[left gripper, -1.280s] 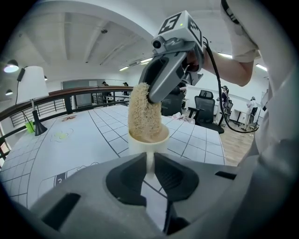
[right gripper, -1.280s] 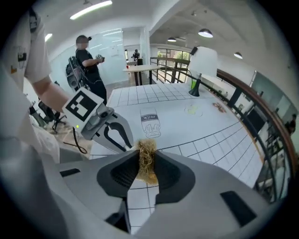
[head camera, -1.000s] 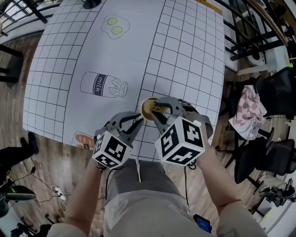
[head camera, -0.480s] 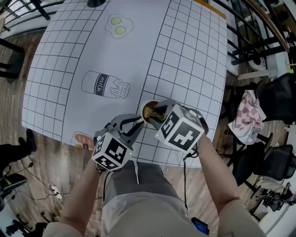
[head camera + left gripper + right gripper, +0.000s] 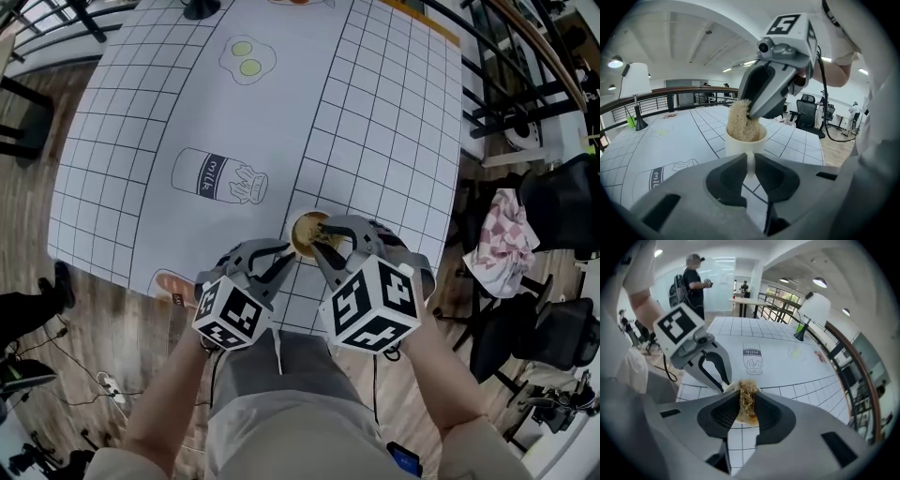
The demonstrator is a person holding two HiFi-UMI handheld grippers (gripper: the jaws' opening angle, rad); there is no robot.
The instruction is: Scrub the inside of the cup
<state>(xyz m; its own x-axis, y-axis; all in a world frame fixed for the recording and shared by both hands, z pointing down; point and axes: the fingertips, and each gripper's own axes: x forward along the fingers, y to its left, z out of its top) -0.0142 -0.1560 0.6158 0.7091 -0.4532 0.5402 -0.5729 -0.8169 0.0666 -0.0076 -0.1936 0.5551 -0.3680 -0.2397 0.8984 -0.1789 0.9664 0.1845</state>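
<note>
A white cup stands on the gridded table cover close to the near edge. My left gripper is shut on the cup's handle, which sits pinched between its jaws in the left gripper view. My right gripper comes in from the right and is shut on a tan fibrous scrubber. The scrubber is pushed down into the cup and bulges above its rim. In the right gripper view the scrubber hides nearly all of the cup, and the left gripper shows just behind it.
The cover bears printed drawings of a milk carton and eggs. A black lamp base stands at the far end. Black office chairs and a checked cloth are to the right. A person stands beyond the table.
The right gripper tilted and rolled over the cup half a second ago and has now swung back, moving the scrubber inside the cup. The left gripper and cup have stayed in place.
</note>
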